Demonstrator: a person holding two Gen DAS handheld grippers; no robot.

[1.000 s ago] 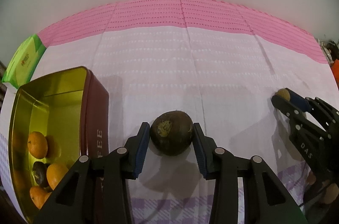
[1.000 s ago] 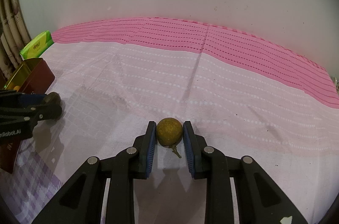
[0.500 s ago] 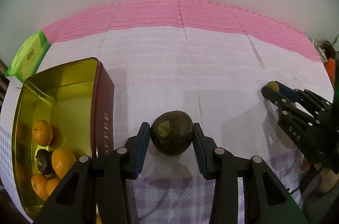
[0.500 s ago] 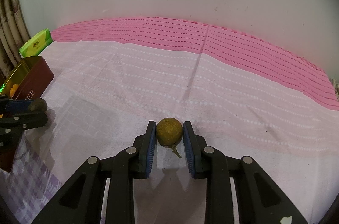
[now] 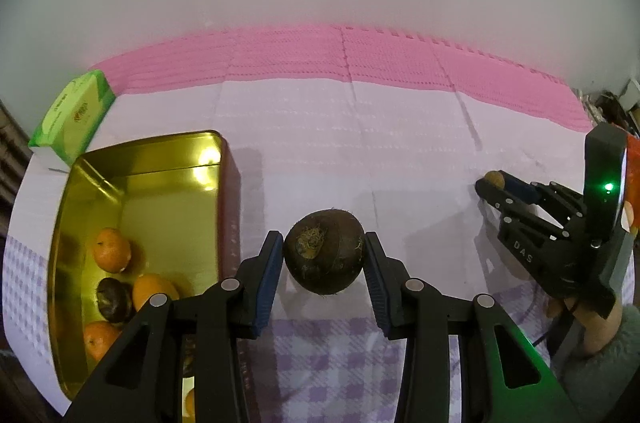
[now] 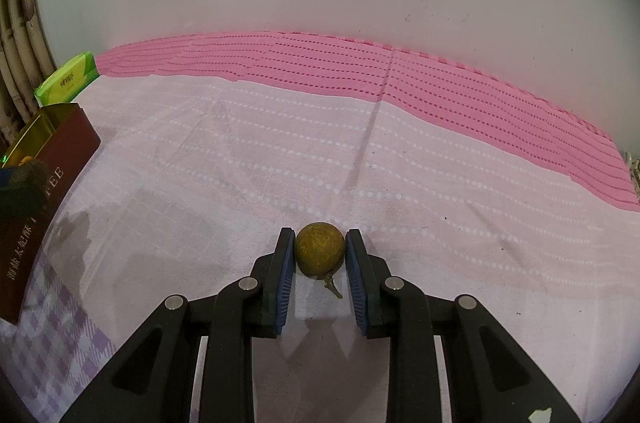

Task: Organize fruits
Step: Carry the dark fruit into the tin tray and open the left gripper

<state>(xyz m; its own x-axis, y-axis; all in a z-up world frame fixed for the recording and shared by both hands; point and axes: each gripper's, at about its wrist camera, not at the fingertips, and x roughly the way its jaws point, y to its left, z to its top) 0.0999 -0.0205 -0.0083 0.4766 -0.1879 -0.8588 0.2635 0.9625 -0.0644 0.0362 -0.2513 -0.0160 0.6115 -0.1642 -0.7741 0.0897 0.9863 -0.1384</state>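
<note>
Since the earlier frame the left tongs [image 5: 324, 255] had lifted clear of the surface [image 5: 360, 151], pinching the dark round fruit [image 5: 325, 251]; the gold tin [image 5: 140, 183] at lower left showed more of its interior, holding oranges [image 5: 111, 249]. The right tongs [image 6: 320, 255] stayed put, pinching the small brown fruit [image 6: 320, 254] against the cloth at lower centre.
</note>
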